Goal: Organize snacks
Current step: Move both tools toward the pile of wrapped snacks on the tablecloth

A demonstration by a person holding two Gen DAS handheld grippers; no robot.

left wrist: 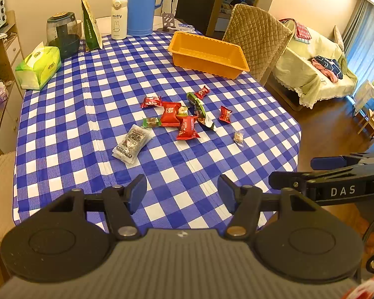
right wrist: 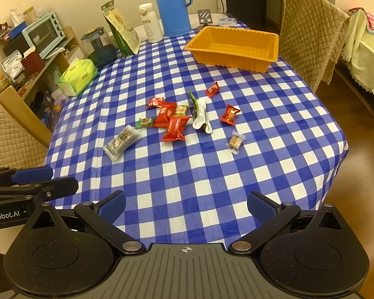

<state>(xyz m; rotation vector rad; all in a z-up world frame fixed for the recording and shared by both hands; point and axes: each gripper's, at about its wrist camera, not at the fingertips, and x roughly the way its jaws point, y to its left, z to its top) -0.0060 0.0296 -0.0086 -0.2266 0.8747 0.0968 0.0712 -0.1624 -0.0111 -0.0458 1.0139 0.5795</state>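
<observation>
We are holding left gripper (left wrist: pixel 182 191) and right gripper (right wrist: pixel 186 206) released, bottle (left wrist: pixel 119 18) reading "miffy", snacks (left wrist: pixel 170 113) lying before orange tray (left wrist: pixel 207 61).

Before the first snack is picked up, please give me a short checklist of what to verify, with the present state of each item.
1. Left gripper open and holding nothing: ok.
2. Right gripper open and holding nothing: ok.
3. Orange tray upright on the table, nothing seen inside: ok.
4. Snacks within clear view: ok. They lie loose on the checked tablecloth, all outside the tray.
5. Easy first pick: ok. The small clear-wrapped snack lies alone on the right side; the clear packet lies alone on the left.
6. Central red packets separated for a clean grasp: not ok, they overlap.
</observation>
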